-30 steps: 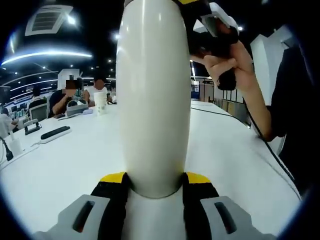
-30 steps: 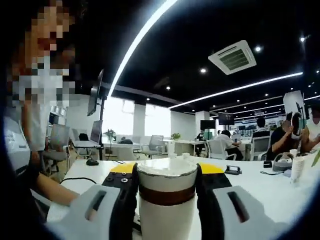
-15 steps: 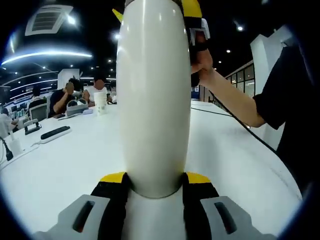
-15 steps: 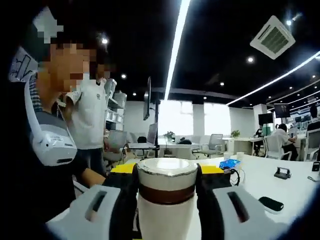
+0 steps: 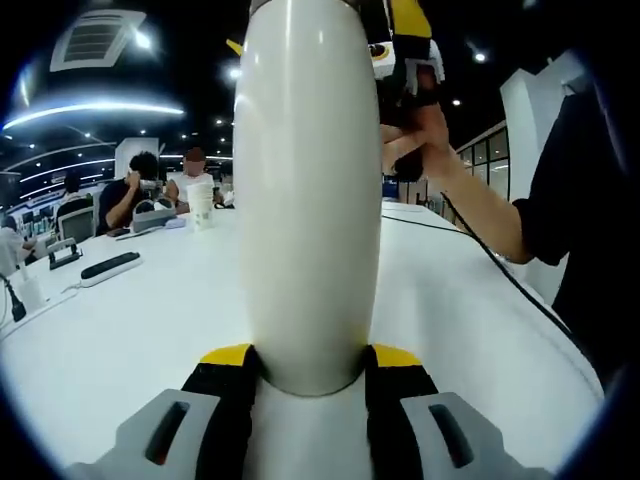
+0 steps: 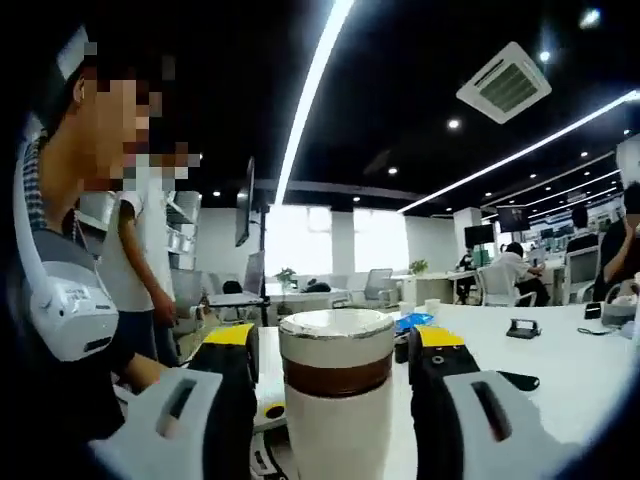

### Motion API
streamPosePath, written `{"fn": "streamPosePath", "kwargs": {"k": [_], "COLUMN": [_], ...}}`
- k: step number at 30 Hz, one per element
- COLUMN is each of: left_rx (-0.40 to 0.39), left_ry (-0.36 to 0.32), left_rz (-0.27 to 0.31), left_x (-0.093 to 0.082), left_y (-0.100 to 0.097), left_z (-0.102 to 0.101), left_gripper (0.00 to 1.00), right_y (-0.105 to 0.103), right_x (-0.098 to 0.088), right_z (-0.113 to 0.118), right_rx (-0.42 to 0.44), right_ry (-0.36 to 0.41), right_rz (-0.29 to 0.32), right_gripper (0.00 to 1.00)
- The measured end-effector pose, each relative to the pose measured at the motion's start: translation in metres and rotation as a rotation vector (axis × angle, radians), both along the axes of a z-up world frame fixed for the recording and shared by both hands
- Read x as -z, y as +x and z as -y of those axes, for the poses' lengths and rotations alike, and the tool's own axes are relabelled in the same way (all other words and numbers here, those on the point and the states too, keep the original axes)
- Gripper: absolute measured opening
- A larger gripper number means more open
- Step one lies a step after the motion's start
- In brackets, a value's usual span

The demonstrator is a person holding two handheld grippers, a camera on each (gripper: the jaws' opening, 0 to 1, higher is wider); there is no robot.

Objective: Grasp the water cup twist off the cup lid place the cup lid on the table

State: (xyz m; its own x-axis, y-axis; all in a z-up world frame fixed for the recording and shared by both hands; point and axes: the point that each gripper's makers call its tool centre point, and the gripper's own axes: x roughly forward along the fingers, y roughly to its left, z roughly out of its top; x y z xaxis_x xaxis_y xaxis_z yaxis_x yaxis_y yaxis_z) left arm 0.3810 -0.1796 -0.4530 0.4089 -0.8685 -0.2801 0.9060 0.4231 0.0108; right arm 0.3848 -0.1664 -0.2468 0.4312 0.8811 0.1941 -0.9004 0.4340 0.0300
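A tall white water cup (image 5: pixel 305 190) stands upright on the white table (image 5: pixel 120 330), and my left gripper (image 5: pixel 305 362) is shut on its lower body. The cup top is cut off in the left gripper view, where a hand (image 5: pixel 425 130) holds the right gripper's yellow and black body at the upper right. In the right gripper view the white lid (image 6: pixel 337 335) with its brown band (image 6: pixel 337 378) sits between the jaws of my right gripper (image 6: pixel 335 342). A thin gap shows on each side of the lid, so this gripper is open around it.
A black power strip (image 5: pixel 110 265) and a paper cup (image 5: pixel 201 205) lie at the table's far left, near seated people. A black cable (image 5: pixel 440 225) crosses the right side. A dark phone (image 6: pixel 520 380) lies right of the lid. A person stands close on the left.
My right gripper's jaws have spread slightly off the lid, which they pressed half a second ago. The right gripper view has swung. The left gripper and cup stay still.
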Motion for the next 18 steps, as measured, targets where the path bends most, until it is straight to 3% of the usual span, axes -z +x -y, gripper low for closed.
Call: {"fn": "streamPosePath", "kwargs": {"k": [4,8,13,18], "left_rx": [-0.001,-0.001,-0.003,-0.004], "left_ry": [0.001,0.001,0.002,0.001], "left_rz": [0.000,0.001,0.000,0.000], "left_x": [0.000,0.000,0.000,0.000], "left_y": [0.000,0.000,0.000,0.001], "left_z": [0.000,0.000,0.000,-0.001], "left_gripper": [0.45,0.45,0.45,0.45], "right_y": [-0.005,-0.001,0.006,0.007], "right_x": [-0.007,-0.008,-0.005,-0.005], "right_z": [0.002,0.001,-0.006,-0.006], "right_rx": [0.102,0.179,0.167,0.103], "right_ry": [0.034,0.000,-0.033,-0.013], "right_rz": [-0.002,0.031,0.032,0.028], "right_gripper": [0.61,0.55,0.48,0.47]}}
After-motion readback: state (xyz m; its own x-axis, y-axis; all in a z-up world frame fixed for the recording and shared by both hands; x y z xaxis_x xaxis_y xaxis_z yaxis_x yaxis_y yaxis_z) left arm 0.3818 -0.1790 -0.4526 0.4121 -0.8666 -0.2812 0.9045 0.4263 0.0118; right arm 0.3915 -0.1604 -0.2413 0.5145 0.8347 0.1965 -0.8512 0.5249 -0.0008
